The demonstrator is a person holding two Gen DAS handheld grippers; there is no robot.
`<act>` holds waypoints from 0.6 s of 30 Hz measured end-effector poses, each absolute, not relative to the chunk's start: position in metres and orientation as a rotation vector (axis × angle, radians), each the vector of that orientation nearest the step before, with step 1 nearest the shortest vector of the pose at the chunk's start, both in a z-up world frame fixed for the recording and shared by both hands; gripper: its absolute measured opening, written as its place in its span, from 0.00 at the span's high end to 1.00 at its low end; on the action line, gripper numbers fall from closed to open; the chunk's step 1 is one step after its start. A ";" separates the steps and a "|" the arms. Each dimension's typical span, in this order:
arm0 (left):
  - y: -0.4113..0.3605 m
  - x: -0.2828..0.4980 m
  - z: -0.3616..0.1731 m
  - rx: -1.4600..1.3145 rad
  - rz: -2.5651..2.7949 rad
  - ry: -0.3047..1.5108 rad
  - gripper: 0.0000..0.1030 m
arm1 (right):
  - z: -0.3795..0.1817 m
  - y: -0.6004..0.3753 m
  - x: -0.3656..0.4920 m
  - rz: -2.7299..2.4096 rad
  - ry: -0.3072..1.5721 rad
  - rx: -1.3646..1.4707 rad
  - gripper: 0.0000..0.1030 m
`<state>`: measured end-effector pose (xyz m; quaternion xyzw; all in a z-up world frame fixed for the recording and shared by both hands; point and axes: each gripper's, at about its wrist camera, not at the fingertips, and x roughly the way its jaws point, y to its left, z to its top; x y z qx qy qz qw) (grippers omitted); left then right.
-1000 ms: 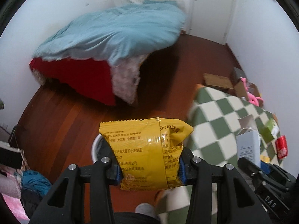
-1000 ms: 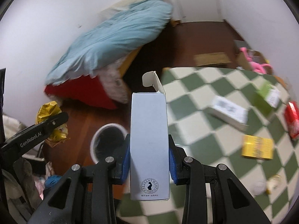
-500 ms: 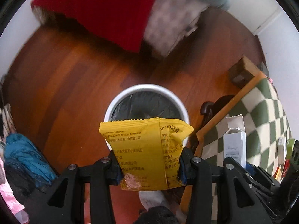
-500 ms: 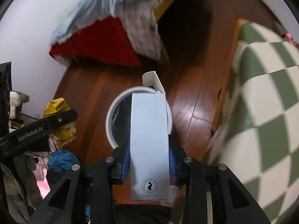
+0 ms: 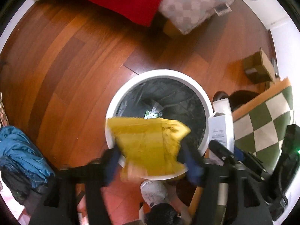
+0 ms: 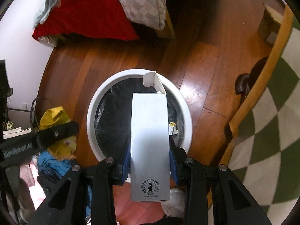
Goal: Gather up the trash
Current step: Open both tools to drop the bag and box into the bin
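Left tongs (image 5: 152,161): pointed straight down over the white round trash bin (image 5: 203,98), which is lined with a black bag. The jaws are opening. The yellow snack packet (image 5: 150,144) lies between the blue pads, blurred by motion; whether the pads press on it cannot be told. The packet hangs over the near rim of the bin, its crimped top edge toward the bin's middle. It is a crinkled foil-type pouch, bright yellow; its print is unreadable.

Right tongs (image 6: 150,161): clamped on the white carton (image 6: 150,136), one blue pad on each long side. The jaws stand at a narrow opening, set by the carton's width. The carton is held above the bin's opening, lengthwise along the fingers, top flap open and bent toward the far rim. It is a tall, plain white box with a round black emblem reading "PREGNANT WOMEN" near its lower end.

Bin contents: a small piece of printed litter at the bottom of the liner. The bin stands on the wooden floor (image 5: 75,65), beside the bench with the green-and-white check cloth (image 6: 271,131).
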<state>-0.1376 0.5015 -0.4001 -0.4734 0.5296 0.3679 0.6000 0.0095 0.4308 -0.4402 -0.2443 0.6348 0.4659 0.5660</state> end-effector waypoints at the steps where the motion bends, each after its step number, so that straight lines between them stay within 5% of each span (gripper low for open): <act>1: 0.502 -0.142 -0.399 -1.105 0.864 1.217 0.11 | -0.444 0.436 0.009 1.095 1.494 -0.580 0.63; 3: 0.502 -0.151 -0.394 -1.100 0.898 1.202 0.08 | -0.449 0.438 0.007 1.098 1.519 -0.582 0.57; 5: 0.497 -0.156 -0.388 -1.060 0.944 1.209 0.08 | -0.452 0.439 0.007 1.090 1.519 -0.582 0.24; 8: 0.487 -0.162 -0.377 -0.958 1.034 1.219 0.08 | -0.448 0.437 0.003 1.075 1.494 -0.609 0.04; 18: 0.455 -0.173 -0.359 -0.821 1.135 1.251 0.08 | -0.422 0.411 -0.008 1.012 1.385 -0.735 0.00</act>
